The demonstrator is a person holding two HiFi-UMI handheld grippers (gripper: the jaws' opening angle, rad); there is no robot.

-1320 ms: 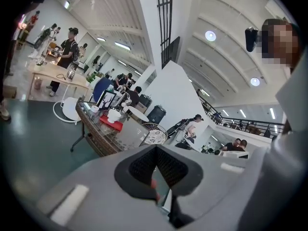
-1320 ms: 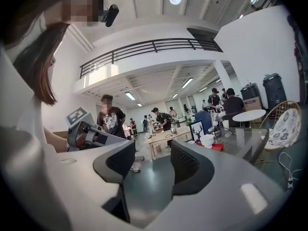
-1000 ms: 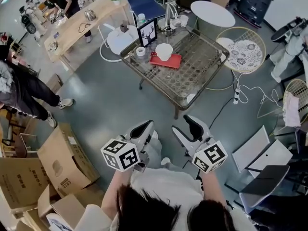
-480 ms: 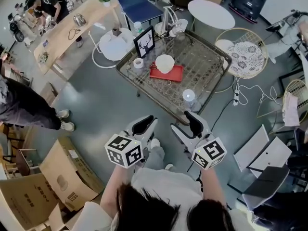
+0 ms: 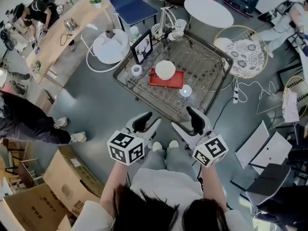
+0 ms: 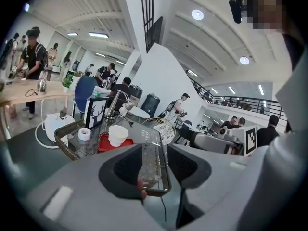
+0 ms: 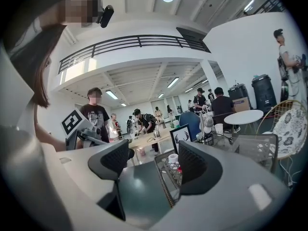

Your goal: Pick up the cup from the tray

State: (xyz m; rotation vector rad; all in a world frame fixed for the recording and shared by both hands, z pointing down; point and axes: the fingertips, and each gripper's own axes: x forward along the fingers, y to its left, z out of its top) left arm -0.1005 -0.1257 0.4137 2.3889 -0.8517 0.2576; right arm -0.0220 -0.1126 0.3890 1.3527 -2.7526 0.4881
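Note:
A white cup (image 5: 165,69) stands on a red tray (image 5: 174,82) in the middle of a glass-topped table (image 5: 207,66). In the head view my left gripper (image 5: 146,124) and right gripper (image 5: 191,123) hover side by side just short of the table's near edge, both open and empty. The left gripper view shows the cup (image 6: 118,134) on the tray (image 6: 103,144) well ahead, up and left of the open left gripper (image 6: 153,166). In the right gripper view the open right gripper (image 7: 155,170) points at the table's corner, and the cup is hidden behind the right jaw.
A small clear glass (image 5: 185,91) stands near the table's front edge, a tape roll (image 5: 136,70) and a deer picture frame (image 5: 143,45) to the left of the tray. Cardboard boxes (image 5: 72,177) lie at lower left, a round wire chair (image 5: 243,49) at right. A person (image 5: 29,124) stands at left.
The table has come closer in the head view as the person stepped towards it. Both grippers stayed open and level in front of the body.

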